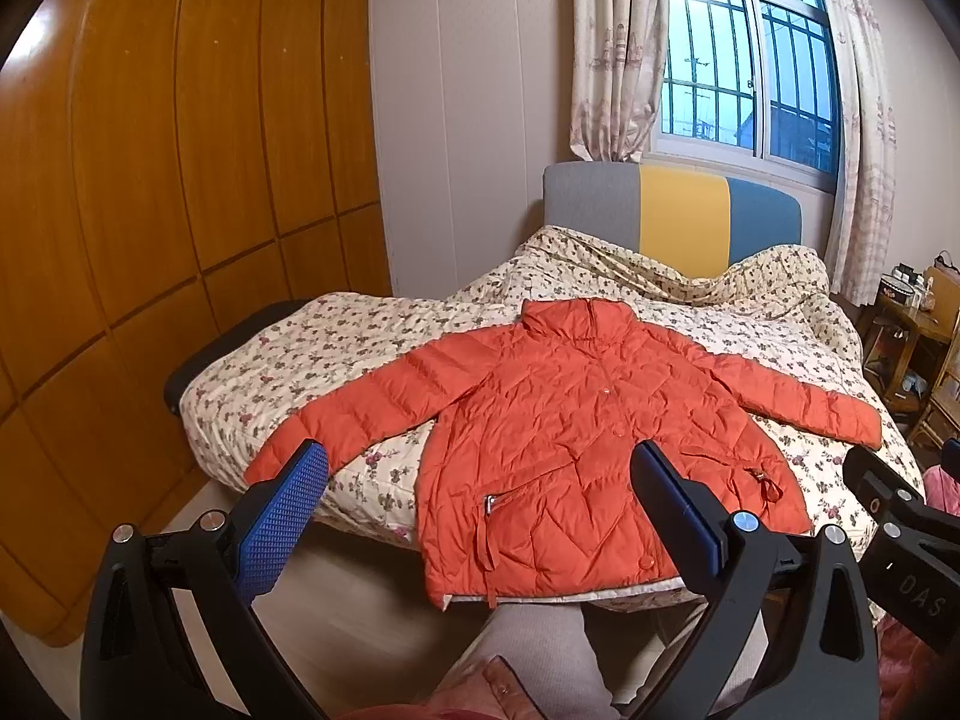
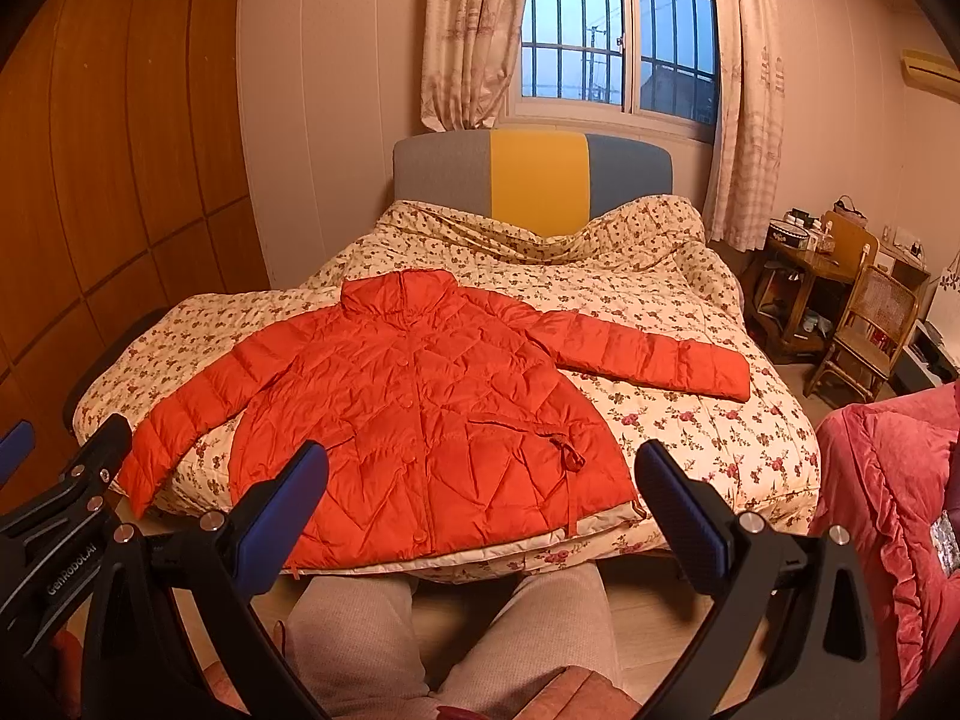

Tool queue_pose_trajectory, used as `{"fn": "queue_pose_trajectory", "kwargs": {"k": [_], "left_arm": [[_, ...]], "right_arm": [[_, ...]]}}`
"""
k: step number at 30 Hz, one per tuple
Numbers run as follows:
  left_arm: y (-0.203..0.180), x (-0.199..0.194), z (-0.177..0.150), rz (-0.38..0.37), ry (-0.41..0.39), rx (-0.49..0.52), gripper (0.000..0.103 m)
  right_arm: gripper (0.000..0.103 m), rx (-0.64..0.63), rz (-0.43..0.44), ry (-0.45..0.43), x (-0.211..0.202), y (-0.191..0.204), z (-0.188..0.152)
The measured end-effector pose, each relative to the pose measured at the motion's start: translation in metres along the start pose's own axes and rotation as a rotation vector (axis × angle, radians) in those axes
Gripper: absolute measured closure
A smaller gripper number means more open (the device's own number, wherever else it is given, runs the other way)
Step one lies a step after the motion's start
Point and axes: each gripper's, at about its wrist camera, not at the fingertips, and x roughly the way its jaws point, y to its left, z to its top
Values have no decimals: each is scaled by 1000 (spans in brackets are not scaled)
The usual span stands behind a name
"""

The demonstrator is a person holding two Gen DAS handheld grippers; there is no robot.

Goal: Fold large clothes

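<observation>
Warm, dim indoor light tints both views orange; the window [image 1: 750, 66] glows cool blue. Fisheye bending curves the wardrobe [image 1: 150, 180], corners vignette black, focus stays sharp.

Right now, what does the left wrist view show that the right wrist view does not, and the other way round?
Only the left wrist view shows the jacket's zipper pocket, with its metal pull; in the right wrist view a finger hides that spot. It also shows more of the wardrobe.

Only the right wrist view shows the wicker chair, the air conditioner and the red blanket on the right.

Both show the orange jacket spread flat with sleeves out on the floral bed, the window, and an open gripper, left and right, holding nothing.
</observation>
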Motion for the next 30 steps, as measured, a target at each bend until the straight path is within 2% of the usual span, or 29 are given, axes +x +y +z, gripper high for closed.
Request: {"fn": "queue_pose_trajectory", "kwargs": {"k": [30], "left_arm": [[-5, 9, 0, 5, 39, 6, 3]], "right_arm": [[2, 0, -1, 52, 17, 0, 7]]}}
